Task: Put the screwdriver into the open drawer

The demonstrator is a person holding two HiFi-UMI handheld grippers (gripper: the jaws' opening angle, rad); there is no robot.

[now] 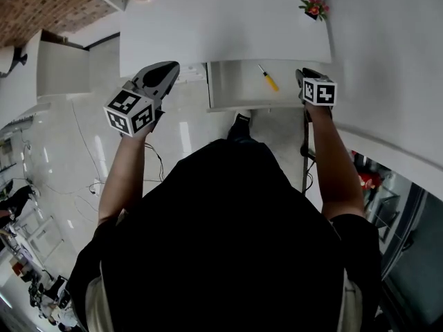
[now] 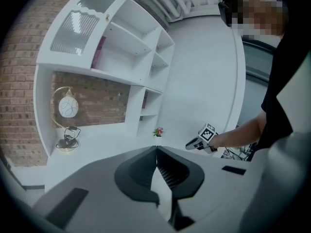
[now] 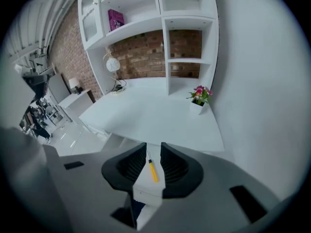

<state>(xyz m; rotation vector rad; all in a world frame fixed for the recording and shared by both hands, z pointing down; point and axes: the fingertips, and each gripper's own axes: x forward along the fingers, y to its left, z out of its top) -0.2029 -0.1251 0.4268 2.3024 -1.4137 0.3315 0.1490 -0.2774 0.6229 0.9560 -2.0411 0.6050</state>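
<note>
Yellow screwdriver [image 1: 268,79] is lying inside the open drawer [image 1: 228,97] at the near edge of the tabletop [image 1: 221,33]. Right gripper [image 3: 153,147] is hovering by the drawer's right end, jaws narrowly apart, empty. Left gripper [image 2: 156,148] is hanging well to the left, jaws together on nothing.

Left tongs [image 2: 156,150] closed, right tongs [image 3: 154,146] parted
</note>
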